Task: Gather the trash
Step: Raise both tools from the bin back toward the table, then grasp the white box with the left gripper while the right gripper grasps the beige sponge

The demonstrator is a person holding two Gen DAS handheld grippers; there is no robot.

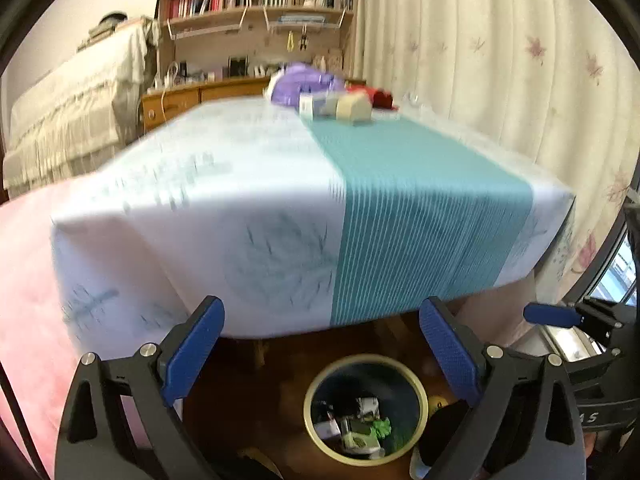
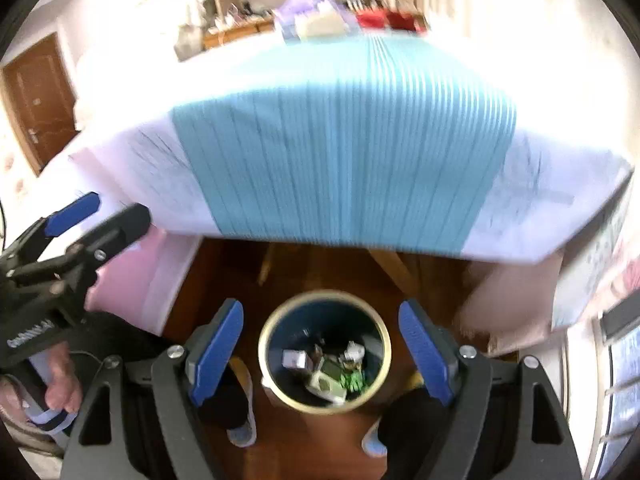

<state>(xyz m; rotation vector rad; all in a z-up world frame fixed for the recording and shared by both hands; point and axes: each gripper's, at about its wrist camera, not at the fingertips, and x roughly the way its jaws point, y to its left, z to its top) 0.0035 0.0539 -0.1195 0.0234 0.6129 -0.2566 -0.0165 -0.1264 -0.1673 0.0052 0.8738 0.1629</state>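
Note:
A round bin [image 1: 308,408] [image 2: 384,344] with a pale yellow rim stands on the dark wood floor in front of the table. Inside lie white scraps and green bits of trash [image 1: 362,428] [image 2: 334,372]. My left gripper [image 1: 322,340] hangs open above and just in front of the bin, nothing between its blue pads. My right gripper [image 2: 320,338] is open too, directly over the bin's mouth and empty. Each gripper shows at the edge of the other's view. On the far end of the table sit small boxes [image 1: 340,108] and a purple bag [image 1: 300,84].
The table [image 1: 240,184] [image 2: 340,128] carries a white cloth with a teal striped band that overhangs the near edge. A pink cloth [image 1: 24,280] lies at left. A red item [image 1: 380,96], a bookshelf [image 1: 256,0] and curtains [image 1: 500,60] are behind. Feet in slippers [image 2: 240,432] stand beside the bin.

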